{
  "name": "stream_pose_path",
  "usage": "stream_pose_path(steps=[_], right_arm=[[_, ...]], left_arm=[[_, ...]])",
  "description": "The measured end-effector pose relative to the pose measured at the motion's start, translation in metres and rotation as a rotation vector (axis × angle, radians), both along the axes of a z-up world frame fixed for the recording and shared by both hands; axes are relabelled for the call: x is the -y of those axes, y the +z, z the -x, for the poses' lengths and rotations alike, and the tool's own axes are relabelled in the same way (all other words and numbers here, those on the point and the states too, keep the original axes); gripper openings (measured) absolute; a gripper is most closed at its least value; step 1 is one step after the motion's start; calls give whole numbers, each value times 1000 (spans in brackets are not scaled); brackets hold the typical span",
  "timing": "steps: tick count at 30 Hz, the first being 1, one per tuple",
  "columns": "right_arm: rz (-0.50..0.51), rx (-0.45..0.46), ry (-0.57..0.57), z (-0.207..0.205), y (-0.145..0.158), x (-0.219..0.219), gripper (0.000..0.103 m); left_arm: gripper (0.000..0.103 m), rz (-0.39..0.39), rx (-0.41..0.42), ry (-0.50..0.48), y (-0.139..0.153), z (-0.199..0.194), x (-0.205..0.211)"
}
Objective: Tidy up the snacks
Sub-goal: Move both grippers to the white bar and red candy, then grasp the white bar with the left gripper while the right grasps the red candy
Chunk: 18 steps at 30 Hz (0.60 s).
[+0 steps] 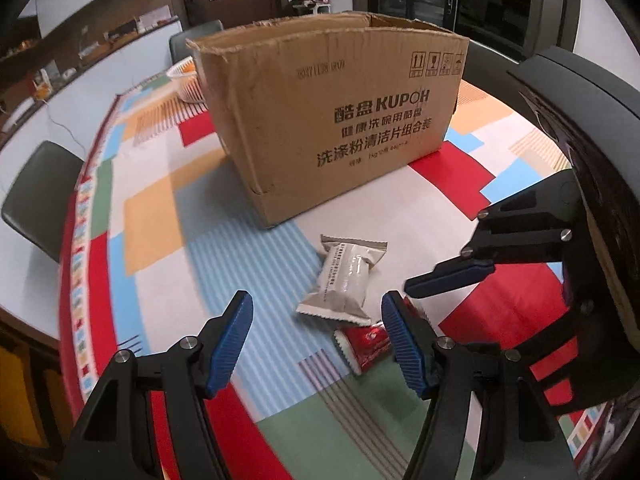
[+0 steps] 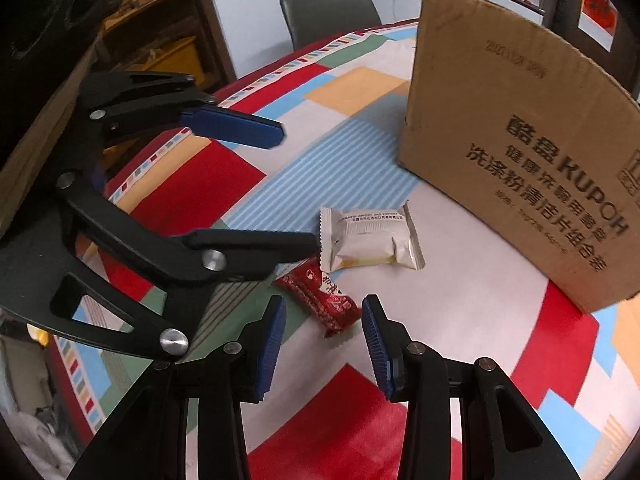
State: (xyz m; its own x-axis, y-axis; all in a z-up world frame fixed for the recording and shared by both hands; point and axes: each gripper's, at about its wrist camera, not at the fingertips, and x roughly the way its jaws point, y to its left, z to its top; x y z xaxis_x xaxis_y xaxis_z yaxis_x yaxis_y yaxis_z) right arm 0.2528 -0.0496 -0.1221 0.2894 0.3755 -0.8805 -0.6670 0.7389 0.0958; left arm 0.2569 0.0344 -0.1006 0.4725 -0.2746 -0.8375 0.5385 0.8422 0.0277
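A grey-white snack packet (image 1: 344, 280) lies on the colourful tablecloth in front of a cardboard box (image 1: 332, 120). A red snack packet (image 1: 366, 344) lies just beside it, partly behind my left gripper's right finger. My left gripper (image 1: 316, 320) is open and empty, just short of both packets. In the right wrist view, the grey-white packet (image 2: 370, 238) and the red packet (image 2: 324, 300) lie ahead of my right gripper (image 2: 324, 320), which is open and empty with the red packet's near end between its fingertips. The box (image 2: 516, 152) stands to the right.
A white basket (image 1: 186, 80) sits behind the box at the far left. Dark chairs (image 1: 40, 196) (image 2: 330, 10) stand around the table. The other gripper shows in each view, at the right (image 1: 452, 276) and at the left (image 2: 260, 184).
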Motion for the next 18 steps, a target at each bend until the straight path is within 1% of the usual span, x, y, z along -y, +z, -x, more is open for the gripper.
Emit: stream_pose_path(steps=[2,5,6,8,10,13,18], right_arm=[[0,6,9,-1,-2,-2,41],[-11,7,22,-4,-5,-3,41],[-16,3,30,-5,-6,-4,41],[-29,-8,35,-6,-7,-4,41],[-49,-22,35,-7,-9,-6,41],[-73,-46,8,-13,-14,-3,40],[-97,-85,-27,-16,-21,4,40]], left_arm=[[62,15,-21,-5,-5,-5,3],[59,43,-57,10,-13,-13,6],[59,46,-63,14,-15,-16,7],[55,58,-80,20,-20,-20,10],[54,80,-102,32,-24,-25,11],[49,83,-111,44,-29,-33,14],[48,76,-123,31,-35,-39,23]])
